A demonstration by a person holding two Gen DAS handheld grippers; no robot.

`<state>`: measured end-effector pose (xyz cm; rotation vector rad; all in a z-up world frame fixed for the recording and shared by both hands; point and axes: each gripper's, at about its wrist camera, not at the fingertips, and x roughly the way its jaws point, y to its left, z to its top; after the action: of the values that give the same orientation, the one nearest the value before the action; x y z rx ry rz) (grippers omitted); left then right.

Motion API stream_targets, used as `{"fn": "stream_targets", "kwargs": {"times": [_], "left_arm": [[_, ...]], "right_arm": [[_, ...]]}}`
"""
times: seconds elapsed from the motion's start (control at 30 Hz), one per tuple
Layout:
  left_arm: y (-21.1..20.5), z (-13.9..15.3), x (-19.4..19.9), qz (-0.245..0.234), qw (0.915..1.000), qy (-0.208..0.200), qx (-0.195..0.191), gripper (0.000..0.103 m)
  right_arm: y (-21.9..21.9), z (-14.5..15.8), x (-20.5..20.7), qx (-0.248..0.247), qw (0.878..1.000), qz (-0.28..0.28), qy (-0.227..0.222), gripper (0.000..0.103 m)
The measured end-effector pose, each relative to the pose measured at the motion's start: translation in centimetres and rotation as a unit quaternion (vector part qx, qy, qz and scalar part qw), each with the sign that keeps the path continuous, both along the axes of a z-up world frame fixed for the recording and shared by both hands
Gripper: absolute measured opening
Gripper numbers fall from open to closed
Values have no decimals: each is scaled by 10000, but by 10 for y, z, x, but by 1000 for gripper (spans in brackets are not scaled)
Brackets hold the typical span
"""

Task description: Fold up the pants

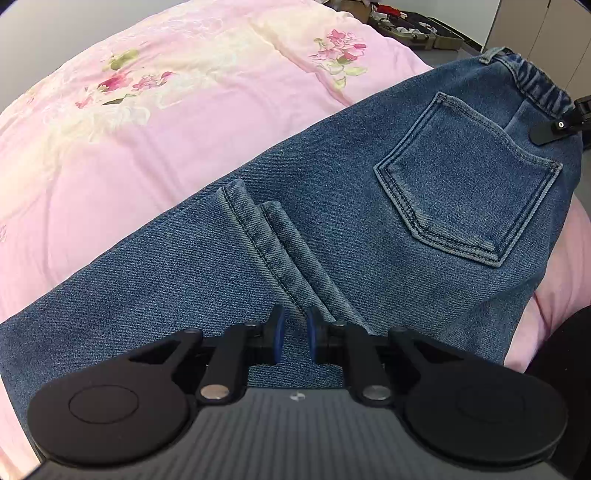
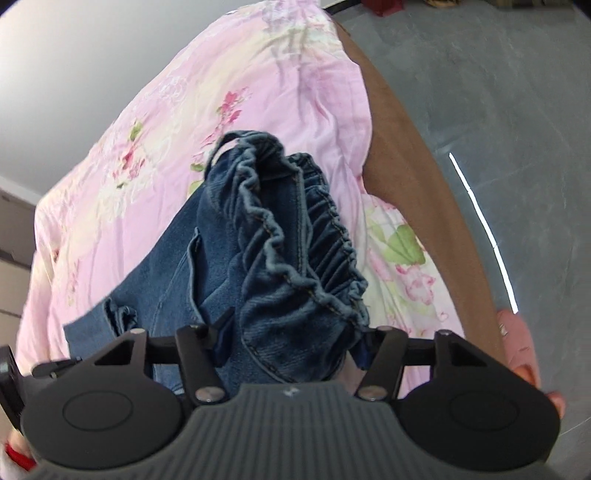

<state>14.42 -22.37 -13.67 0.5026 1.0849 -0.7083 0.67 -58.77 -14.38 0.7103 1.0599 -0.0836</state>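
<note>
On the bed, a pink quilt with red and green flowers lies spread out, and the blue jeans lie flat on top of it. The jeans are folded so the leg ends come back up over the seat. The two hems sit side by side, just beside the back pocket. The stretchy waistband is at the far end of the jeans, past the back pocket.

The left gripper hangs right over the hems, pointing down at them. Its fingers have blue pads and stand close together with a thin gap. No cloth shows between them, so they look let go. I cannot tell if the tips touch the denim.

The right gripper is at the waistband end of the jeans. In the left wrist view one of its black fingers lies right by the waistband. In the right wrist view the bunched waistband and the thick cloth below it fill the space between its fingers. The fingers stand about half way apart. The left finger seems to lean on the cloth, but I cannot tell for sure if they squeeze it. This view is a bit blurry.

A brown bed edge runs along the quilt on the waistband side, and a gray floor lies past it. An open case full of small things sits on the floor, far beyond the waistband.
</note>
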Motion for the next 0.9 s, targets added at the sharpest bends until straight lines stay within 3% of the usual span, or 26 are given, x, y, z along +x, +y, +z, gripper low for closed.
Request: {"fn": "stream_targets", "kwargs": {"times": [0.23,0.43,0.73,0.8,0.9], "left_arm": [[-4,-4,-4,-159,9998,-115,95,14],[-1,-9,-5,-229,9997,-61,-30,8],[5,-10,-6,-209,9995,-68,-206,8],[10,-1,-6,-90,9991,7,-407,8],[25,14,-11,120,9912,479,-1228,8]], "right_arm": [[32,48,11,-912,9940,605,36,40],[64,99,17,-1215,9882,910,-221,37],[138,178,34,-1288,9789,1469,-594,35],[157,191,39,-1530,9718,1674,-646,34],[175,204,46,-1669,9678,1761,-678,34]]}}
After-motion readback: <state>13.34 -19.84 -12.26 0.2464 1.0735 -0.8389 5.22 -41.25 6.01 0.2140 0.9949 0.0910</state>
